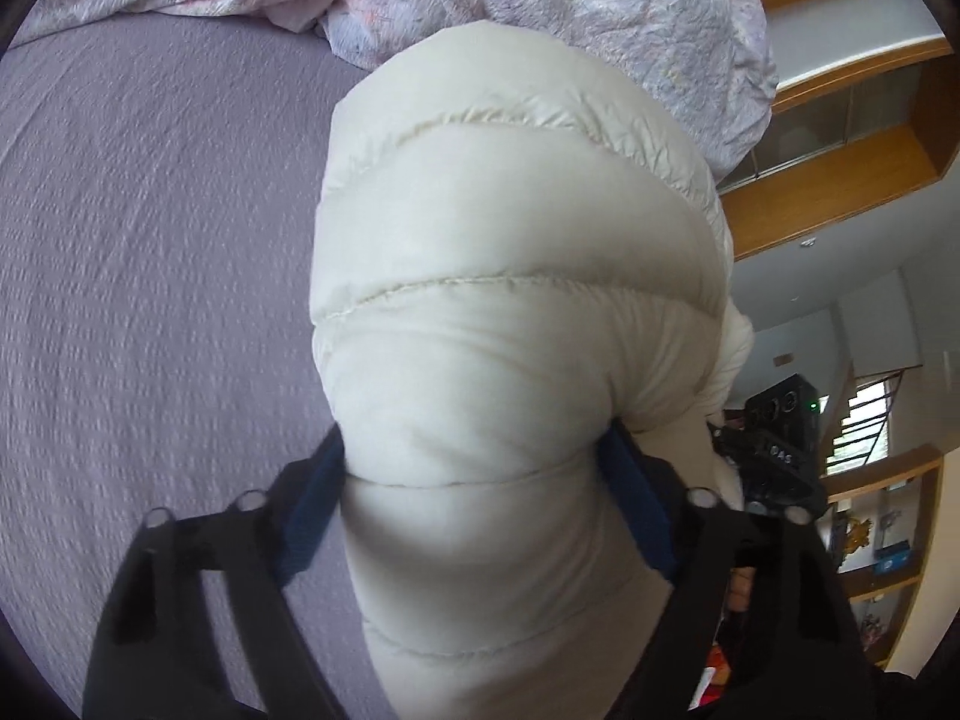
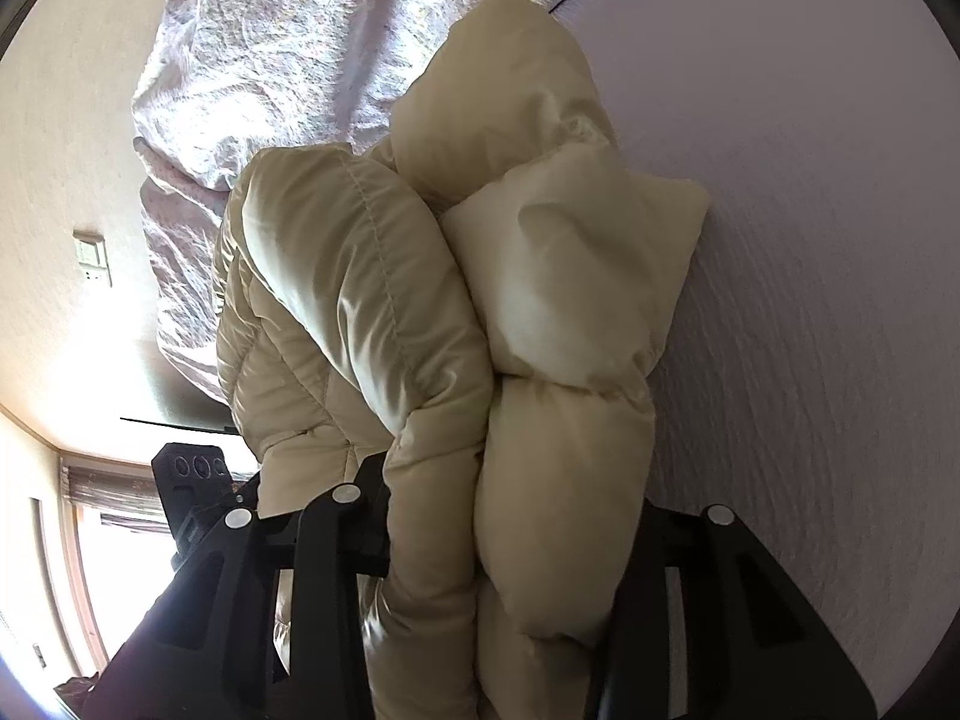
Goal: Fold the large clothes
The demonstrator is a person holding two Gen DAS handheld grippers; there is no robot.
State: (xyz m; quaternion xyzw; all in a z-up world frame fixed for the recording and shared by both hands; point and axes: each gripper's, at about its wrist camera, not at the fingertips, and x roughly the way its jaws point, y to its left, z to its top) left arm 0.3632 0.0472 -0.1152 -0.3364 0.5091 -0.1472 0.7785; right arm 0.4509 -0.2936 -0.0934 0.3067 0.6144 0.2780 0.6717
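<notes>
A cream puffer jacket (image 1: 510, 252) fills the middle of the left wrist view, bunched into a thick quilted roll above the purple bed sheet (image 1: 150, 240). My left gripper (image 1: 480, 456) is shut on it, and its blue pads (image 1: 318, 498) pinch the padding in at both sides. In the right wrist view the same jacket (image 2: 540, 312) hangs in several puffy folds. My right gripper (image 2: 510, 498) is shut on a doubled fold of it. The two grippers are close together: the right one's black body (image 1: 774, 462) shows beside the left, and the left one's body (image 2: 192, 480) beside the right.
A crumpled floral duvet (image 1: 540, 0) lies at the far side of the bed, just behind the jacket (image 2: 270, 60). Wooden shelves (image 1: 840, 192) and a staircase (image 1: 864, 414) stand off the bed's right side. A bright window (image 2: 102, 570) is at the lower left.
</notes>
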